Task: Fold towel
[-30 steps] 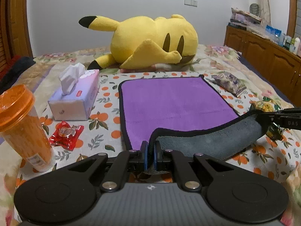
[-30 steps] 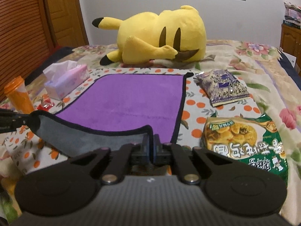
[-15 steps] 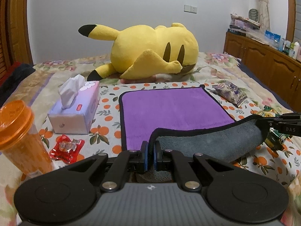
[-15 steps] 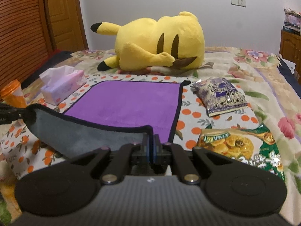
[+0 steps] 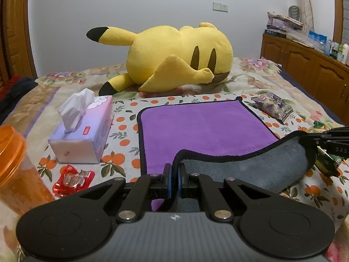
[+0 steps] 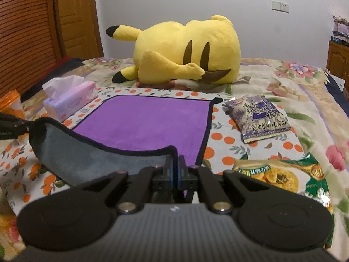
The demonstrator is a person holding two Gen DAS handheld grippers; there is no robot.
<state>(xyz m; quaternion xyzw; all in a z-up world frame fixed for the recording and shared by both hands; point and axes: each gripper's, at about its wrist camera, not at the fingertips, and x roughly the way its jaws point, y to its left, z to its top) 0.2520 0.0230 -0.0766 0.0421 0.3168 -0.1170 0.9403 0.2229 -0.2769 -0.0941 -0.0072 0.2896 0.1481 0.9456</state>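
Observation:
A purple towel [image 5: 202, 126] with a black hem and a grey underside lies on the bed; it also shows in the right wrist view [image 6: 144, 124]. Its near edge is lifted and curls forward, showing the grey side. My left gripper [image 5: 173, 175] is shut on the towel's near left corner. My right gripper [image 6: 174, 170] is shut on the near right corner. Each gripper shows at the edge of the other's view, the right one [image 5: 327, 144] and the left one [image 6: 13, 126].
A yellow plush toy [image 5: 174, 59] lies behind the towel. A tissue box [image 5: 82, 128], an orange cup [image 5: 15, 170] and a red candy wrapper [image 5: 72, 179] stand left. A purple snack bag [image 6: 259, 118] and a green chip bag [image 6: 281, 179] lie right. Wooden cabinets [image 5: 309, 65] line the right wall.
Both grippers have lifted the towel's near edge higher and carried it forward toward the plush toy. The grey underside now covers more of the purple surface.

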